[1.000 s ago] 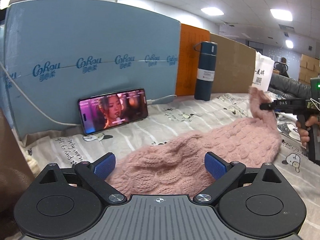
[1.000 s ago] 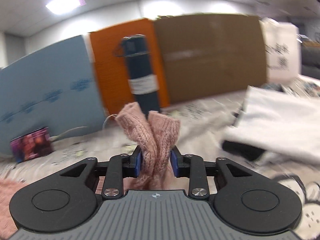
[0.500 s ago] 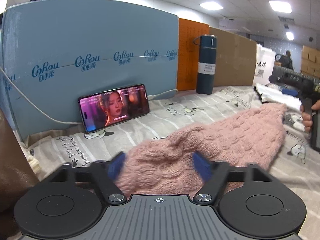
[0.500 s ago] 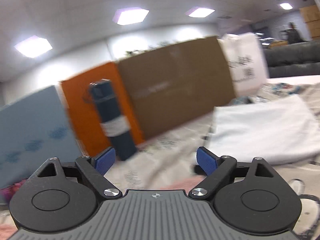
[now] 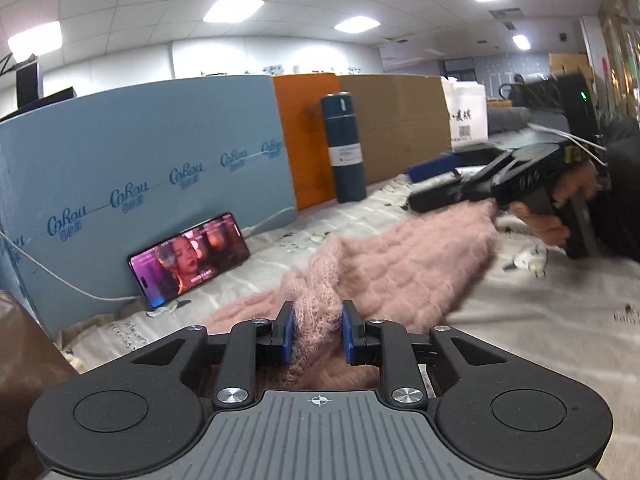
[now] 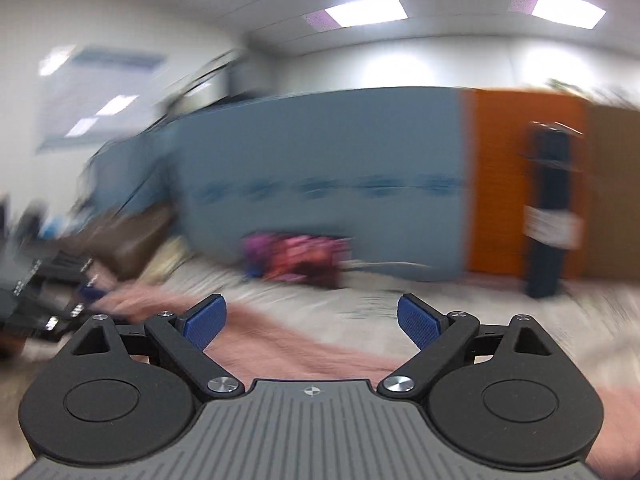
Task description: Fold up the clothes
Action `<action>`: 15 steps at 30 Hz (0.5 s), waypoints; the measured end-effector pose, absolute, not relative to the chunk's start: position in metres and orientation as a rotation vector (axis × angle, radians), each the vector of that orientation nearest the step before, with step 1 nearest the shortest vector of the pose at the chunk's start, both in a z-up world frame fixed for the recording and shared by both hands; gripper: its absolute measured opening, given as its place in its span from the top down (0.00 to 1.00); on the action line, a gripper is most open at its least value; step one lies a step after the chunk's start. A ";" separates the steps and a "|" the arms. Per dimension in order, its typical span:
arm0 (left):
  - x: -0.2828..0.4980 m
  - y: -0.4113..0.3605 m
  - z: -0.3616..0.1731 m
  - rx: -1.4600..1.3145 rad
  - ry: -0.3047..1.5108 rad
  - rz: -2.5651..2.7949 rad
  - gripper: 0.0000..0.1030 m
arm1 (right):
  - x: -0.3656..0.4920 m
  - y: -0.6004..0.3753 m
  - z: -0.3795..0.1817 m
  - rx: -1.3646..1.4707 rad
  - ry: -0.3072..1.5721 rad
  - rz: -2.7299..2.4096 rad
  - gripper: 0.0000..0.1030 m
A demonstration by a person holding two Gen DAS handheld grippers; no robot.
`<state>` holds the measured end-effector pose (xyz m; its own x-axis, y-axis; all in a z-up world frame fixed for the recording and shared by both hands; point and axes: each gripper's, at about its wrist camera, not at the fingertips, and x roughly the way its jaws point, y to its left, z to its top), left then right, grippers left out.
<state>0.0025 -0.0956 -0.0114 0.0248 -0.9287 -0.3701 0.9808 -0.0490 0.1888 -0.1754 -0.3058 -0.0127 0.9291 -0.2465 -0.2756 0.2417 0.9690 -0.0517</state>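
Observation:
A pink knitted sweater (image 5: 404,256) lies across the patterned sheet (image 5: 540,320). My left gripper (image 5: 316,334) is shut on a bunched fold of the sweater at its near end. My right gripper (image 6: 312,320) is open and empty, just above the sweater (image 6: 288,344); that view is heavily blurred. In the left wrist view the right gripper (image 5: 420,196) hovers over the sweater's far right end, held by a hand.
A phone (image 5: 188,258) playing video leans on a blue foam board (image 5: 140,168). A dark blue flask (image 5: 346,148) stands before orange and cardboard panels. A white bag (image 5: 466,114) stands far right. A brown object (image 5: 24,344) is at the left edge.
My left gripper closed on the sweater's near end. My right gripper let go of the sweater's far end, opened, and swung to the left over the garment.

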 end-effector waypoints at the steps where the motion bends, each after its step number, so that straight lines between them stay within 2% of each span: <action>1: 0.003 -0.096 -0.013 0.454 0.149 -1.550 0.78 | -0.165 -0.297 -0.013 -0.071 0.313 -0.209 0.11; 6: 0.006 -0.093 -0.014 0.438 0.151 -1.540 0.78 | -0.115 -0.278 -0.016 -0.258 0.427 -0.090 0.13; 8: 0.007 -0.092 -0.014 0.434 0.153 -1.539 0.78 | -0.102 -0.279 -0.017 -0.275 0.453 -0.055 0.19; 11: 0.007 -0.092 -0.014 0.430 0.150 -1.536 0.78 | -0.092 -0.279 -0.018 -0.251 0.466 0.004 0.32; 12: 0.008 -0.092 -0.013 0.426 0.151 -1.530 0.78 | -0.089 -0.279 -0.018 -0.237 0.468 0.019 0.42; 13: 0.009 -0.091 -0.013 0.422 0.152 -1.524 0.78 | -0.087 -0.279 -0.017 -0.221 0.475 0.034 0.58; 15: 0.010 -0.091 -0.013 0.410 0.159 -1.514 0.78 | -0.086 -0.279 -0.017 -0.193 0.490 0.056 0.74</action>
